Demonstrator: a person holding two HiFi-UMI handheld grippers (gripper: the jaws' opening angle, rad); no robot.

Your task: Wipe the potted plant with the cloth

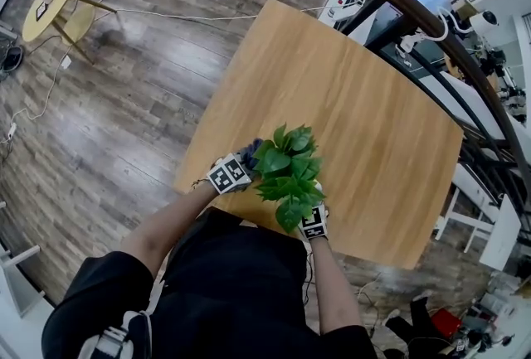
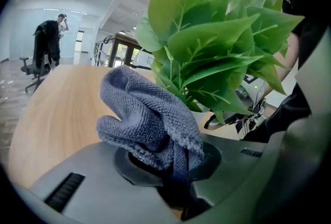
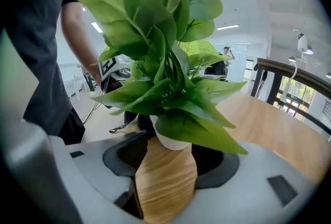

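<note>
The left gripper (image 2: 168, 168) has its fingers closed on a bunched grey-blue cloth (image 2: 142, 114). The cloth stands up out of the fingers and leans toward the leaves of the potted plant (image 2: 217, 47). The nearest leaves hang just beyond and above the fingertips, right beside the cloth, though I cannot tell whether cloth and leaf touch. The right gripper (image 3: 168, 174) has its fingers spread apart with only bare desk (image 3: 165, 187) showing between them. The small white pot (image 3: 173, 141) stands on the desk just past the fingertips, in line with the gap, and neither finger presses on it. In the head view the two grippers flank the plant near the desk's near edge. By my judgement the cloth is in hand and close to the plant, but the wiping is at best barely begun. The leaves are all left to go over, and nothing steadies the pot.
</note>
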